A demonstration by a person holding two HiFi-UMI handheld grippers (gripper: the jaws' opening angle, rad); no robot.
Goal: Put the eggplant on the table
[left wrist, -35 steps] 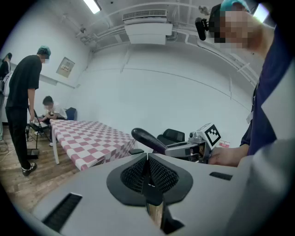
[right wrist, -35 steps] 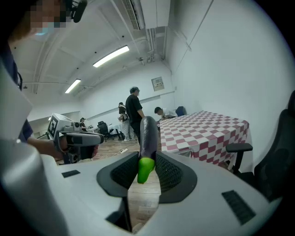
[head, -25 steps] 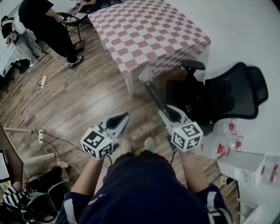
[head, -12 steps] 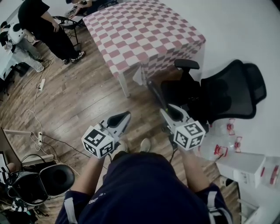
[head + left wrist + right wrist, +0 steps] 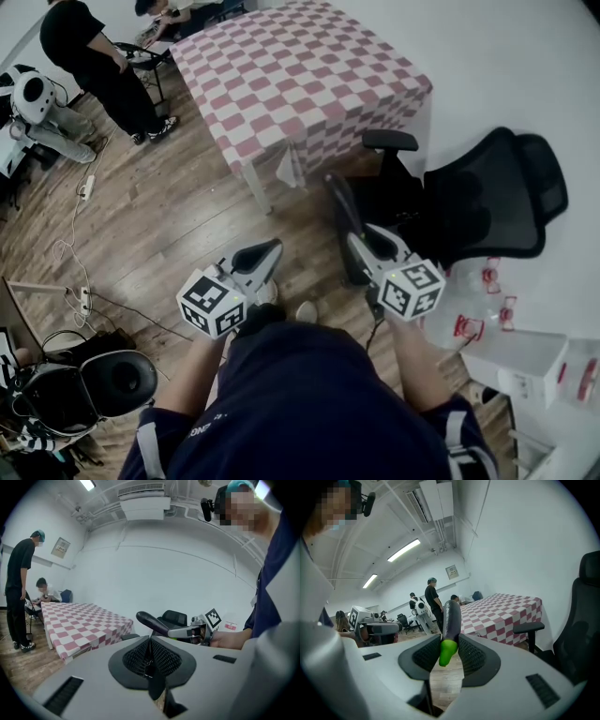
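A dark purple eggplant (image 5: 340, 208) with a green stem end (image 5: 448, 652) sticks forward out of my right gripper (image 5: 367, 246), which is shut on its stem end. In the right gripper view the eggplant (image 5: 451, 615) rises between the two pads of that gripper (image 5: 451, 645). My left gripper (image 5: 266, 250) is held beside it at the left, shut with nothing in it (image 5: 150, 656). The table (image 5: 300, 75), covered with a pink and white checked cloth, stands ahead over the wood floor. The left gripper view also shows the eggplant (image 5: 151, 621) and the table (image 5: 82, 620).
A black office chair (image 5: 487, 202) stands close at the right, between me and the table's near corner. White boxes (image 5: 525, 356) are at the lower right. A person (image 5: 98, 56) and a white robot (image 5: 37, 98) are at the far left, with cables on the floor (image 5: 80, 234).
Both grippers have been carried forward towards the table with the eggplant still held. The table and chair have drawn nearer in the head view.
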